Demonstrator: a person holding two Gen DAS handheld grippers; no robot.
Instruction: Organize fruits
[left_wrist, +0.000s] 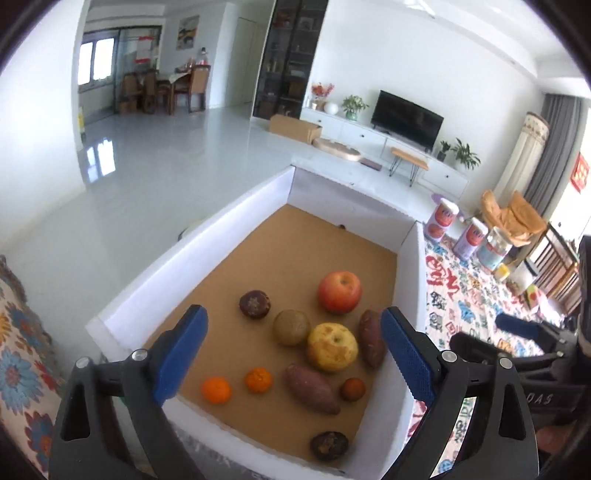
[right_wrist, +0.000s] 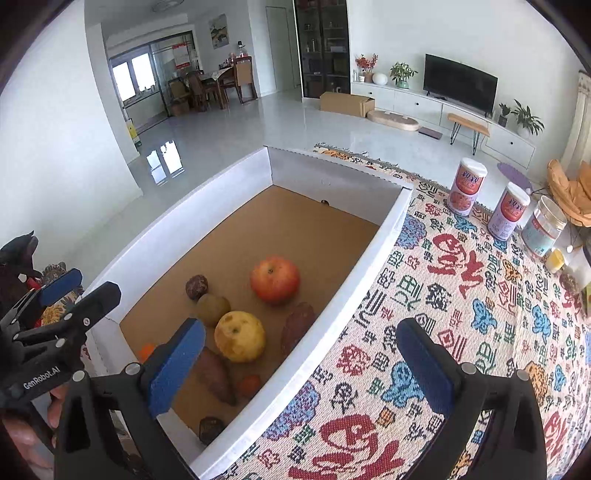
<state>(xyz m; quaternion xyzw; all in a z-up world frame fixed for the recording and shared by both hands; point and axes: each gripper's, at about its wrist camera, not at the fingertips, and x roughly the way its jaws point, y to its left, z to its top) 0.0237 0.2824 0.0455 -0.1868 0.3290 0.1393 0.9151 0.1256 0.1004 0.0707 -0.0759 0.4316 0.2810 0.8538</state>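
A white box (left_wrist: 184, 258) with a brown cardboard floor holds the fruit: a red apple (left_wrist: 340, 291), a yellow apple (left_wrist: 332, 351), a greenish-brown round fruit (left_wrist: 291, 326), a dark wrinkled fruit (left_wrist: 254, 303), two tangerines (left_wrist: 216, 389), two sweet potatoes (left_wrist: 312, 387) and other small pieces. My left gripper (left_wrist: 294, 315) hovers above the near half of the box, open and empty. My right gripper (right_wrist: 301, 328) hangs open over the box's right wall (right_wrist: 369, 251), nothing between its blue pads. The red apple (right_wrist: 275, 278) and yellow apple (right_wrist: 240, 336) lie below it.
The box stands on a patterned woven cloth (right_wrist: 443, 332). Two labelled cans (right_wrist: 467, 186) and a clear jar (right_wrist: 545, 226) stand on the cloth at the far right. A floral cushion (left_wrist: 18, 350) lies left of the box. Beyond is open tiled floor.
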